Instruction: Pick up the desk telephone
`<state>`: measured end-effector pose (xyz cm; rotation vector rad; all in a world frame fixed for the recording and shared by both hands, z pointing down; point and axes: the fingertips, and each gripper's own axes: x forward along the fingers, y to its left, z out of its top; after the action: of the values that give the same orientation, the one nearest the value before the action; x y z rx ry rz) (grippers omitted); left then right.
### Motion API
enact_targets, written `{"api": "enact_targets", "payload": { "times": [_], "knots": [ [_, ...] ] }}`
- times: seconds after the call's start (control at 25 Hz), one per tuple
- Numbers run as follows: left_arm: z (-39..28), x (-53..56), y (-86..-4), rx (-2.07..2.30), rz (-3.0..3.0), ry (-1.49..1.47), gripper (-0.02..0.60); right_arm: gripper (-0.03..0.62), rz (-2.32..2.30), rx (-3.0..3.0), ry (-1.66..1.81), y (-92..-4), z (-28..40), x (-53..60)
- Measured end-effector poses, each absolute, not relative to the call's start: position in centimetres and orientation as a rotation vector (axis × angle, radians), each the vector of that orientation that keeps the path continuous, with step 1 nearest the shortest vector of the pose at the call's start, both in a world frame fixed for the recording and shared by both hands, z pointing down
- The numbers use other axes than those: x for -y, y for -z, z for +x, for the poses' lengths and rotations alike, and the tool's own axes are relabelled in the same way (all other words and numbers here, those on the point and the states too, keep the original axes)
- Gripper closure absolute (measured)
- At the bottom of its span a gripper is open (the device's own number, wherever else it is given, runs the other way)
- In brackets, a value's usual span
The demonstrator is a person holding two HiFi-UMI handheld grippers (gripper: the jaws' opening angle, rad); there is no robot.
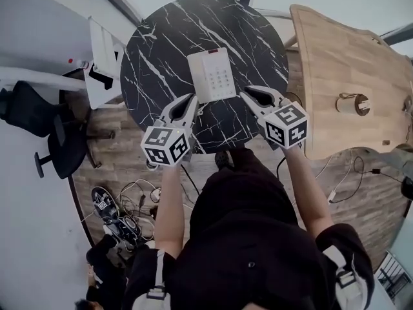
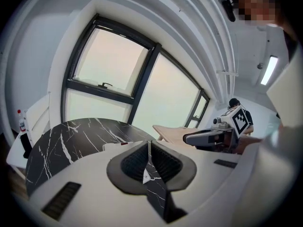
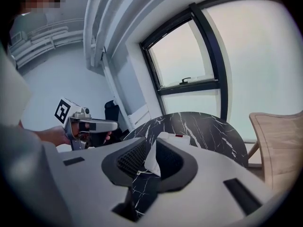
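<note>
The white desk telephone lies flat near the middle of the round black marble table, keypad up. My left gripper hovers just off its near-left corner, jaws together with nothing between them. My right gripper hovers at the near-right corner, jaws a little apart and empty. In the left gripper view the shut left gripper hides most of the telephone, and the right gripper shows at the right. In the right gripper view the telephone sits just beyond the gap of the right gripper.
A wooden table stands to the right, with a small round object on it. A white cabinet and a black office chair are at the left. Cables lie on the floor below the table's near edge.
</note>
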<state>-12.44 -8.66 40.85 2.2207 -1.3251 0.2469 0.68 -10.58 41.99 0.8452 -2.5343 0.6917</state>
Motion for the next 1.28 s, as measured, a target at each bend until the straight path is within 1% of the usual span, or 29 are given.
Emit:
{"api": "enact_targets", "payload": {
  "times": [0.28, 0.52, 0.8, 0.84, 0.88, 0.92, 1.08, 1.16, 1.28],
  "knots": [
    [-12.4, 11.6, -44.2, 1.325, 2.114, -0.291, 0.56, 0.479, 0.761, 2.504, -0.765, -45.2, 0.3, 15.0],
    [-12.7, 13.6, -46.7, 1.346, 2.043, -0.318, 0.558, 0.461, 0.683, 2.471, -0.808, -48.5, 0.0, 17.8],
    [-13.2, 14.5, -49.9, 1.34, 1.956, -0.361, 0.557, 0.45, 0.624, 2.412, -0.894, -51.8, -0.4, 18.5],
    [-13.3, 14.6, -50.3, 1.336, 1.945, -0.365, 0.547, 0.445, 0.615, 2.404, -0.905, -52.2, -0.6, 18.6],
    [-13.4, 14.7, -50.8, 1.332, 1.933, -0.367, 0.506, 0.441, 0.606, 2.396, -0.913, -52.6, -0.7, 18.7],
    [-13.5, 14.7, -51.3, 1.328, 1.921, -0.368, 0.48, 0.439, 0.597, 2.388, -0.92, -52.9, -0.9, 18.7],
    [-14.1, 14.6, -53.2, 1.302, 1.876, -0.361, 0.468, 0.427, 0.588, 2.353, -0.954, -54.5, -1.1, 18.8],
    [-14.3, 14.6, -54.2, 1.275, 1.858, -0.344, 0.451, 0.419, 0.594, 2.328, -0.979, -55.5, -1.1, 18.8],
    [-14.9, 15.0, -55.8, 1.242, 1.843, -0.343, 0.41, 0.402, 0.606, 2.296, -1.006, -57.0, -1.3, 18.7]
  ]
}}
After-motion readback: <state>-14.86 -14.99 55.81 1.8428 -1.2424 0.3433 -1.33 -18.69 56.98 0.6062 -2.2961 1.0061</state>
